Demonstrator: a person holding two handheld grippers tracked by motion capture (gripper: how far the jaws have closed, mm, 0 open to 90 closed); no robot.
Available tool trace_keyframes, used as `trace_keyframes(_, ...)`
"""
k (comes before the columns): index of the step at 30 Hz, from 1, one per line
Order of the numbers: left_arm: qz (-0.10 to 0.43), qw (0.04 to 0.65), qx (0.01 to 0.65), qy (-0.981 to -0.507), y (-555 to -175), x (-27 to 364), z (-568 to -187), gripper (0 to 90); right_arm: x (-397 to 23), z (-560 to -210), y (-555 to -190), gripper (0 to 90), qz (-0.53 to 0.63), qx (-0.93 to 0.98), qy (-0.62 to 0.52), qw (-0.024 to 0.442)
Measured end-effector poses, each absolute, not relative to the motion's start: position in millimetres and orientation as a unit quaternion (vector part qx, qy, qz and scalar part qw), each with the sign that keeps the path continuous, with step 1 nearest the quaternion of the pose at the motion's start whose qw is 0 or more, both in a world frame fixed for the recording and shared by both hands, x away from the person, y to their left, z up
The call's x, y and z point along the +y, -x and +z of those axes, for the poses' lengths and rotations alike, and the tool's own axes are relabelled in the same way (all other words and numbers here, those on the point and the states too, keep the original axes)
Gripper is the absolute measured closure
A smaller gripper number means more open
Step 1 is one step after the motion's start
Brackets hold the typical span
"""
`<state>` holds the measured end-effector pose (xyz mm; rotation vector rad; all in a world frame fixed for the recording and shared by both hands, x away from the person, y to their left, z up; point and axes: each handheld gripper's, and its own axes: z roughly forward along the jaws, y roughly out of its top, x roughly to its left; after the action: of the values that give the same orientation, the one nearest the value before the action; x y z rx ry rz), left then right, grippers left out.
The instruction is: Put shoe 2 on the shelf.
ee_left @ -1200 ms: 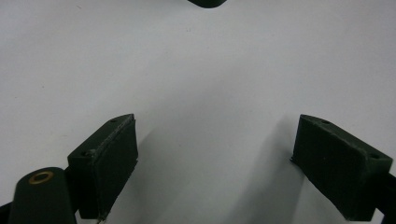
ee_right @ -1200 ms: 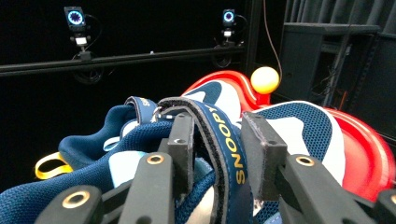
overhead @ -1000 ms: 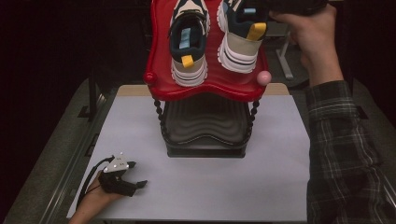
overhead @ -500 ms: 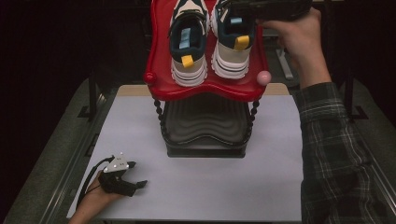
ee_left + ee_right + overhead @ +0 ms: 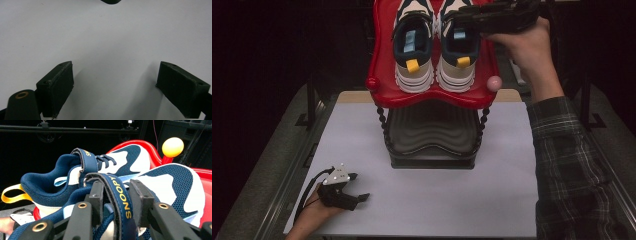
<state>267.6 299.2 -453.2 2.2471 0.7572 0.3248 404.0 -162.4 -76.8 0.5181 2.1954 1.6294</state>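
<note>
pale grey tabletop (image 5: 427, 200), dark room. navy-white mesh sneaker (image 5: 458, 50) on red rack (image 5: 384, 75); right gripper (image 5: 116, 195) clamps its strap (image 5: 120, 195); left gripper (image 5: 115, 82) open.

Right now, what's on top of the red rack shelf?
Two navy and white sneakers sit side by side on the red shelf: left sneaker, right sneaker. The right gripper straddles its strap and covers part of it.

- The toes of both shoes (image 5: 434, 45) and the back of the red shelf (image 5: 384, 70) run off the high view's top edge.
- The right hand-held gripper (image 5: 467, 20) covers the right shoe's tongue there.
- In the right gripper view, its strap (image 5: 120, 195) hides whether the pads press it.
- The left forearm is cut off at the bottom edge.
</note>
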Motion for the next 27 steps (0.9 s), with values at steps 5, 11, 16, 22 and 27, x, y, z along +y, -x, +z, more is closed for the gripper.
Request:
trace_keyframes(5,0.126,0.366,0.295,-0.874,-268,299,-453,13.0,-164,-74,-402,53.1,0.571,0.777,-0.195,0.179)
trace_keyframes(11,0.127,0.366,0.295,-0.874,-268,299,-453,13.0,-183,-68,-388,47.3,0.587,0.763,-0.202,0.179)
trace_keyframes(16,0.126,0.366,0.295,-0.874,-268,299,-453,13.0,-202,-70,-378,46.1,0.581,0.763,-0.214,0.188)
trace_keyframes(22,0.126,0.366,0.295,-0.874,-268,299,-453,13.0,-225,-79,-367,44.9,0.575,0.760,-0.231,0.195)
trace_keyframes(27,0.127,0.367,0.295,-0.873,-268,299,-453,13.0,-244,-93,-357,43.2,0.572,0.756,-0.247,0.200)
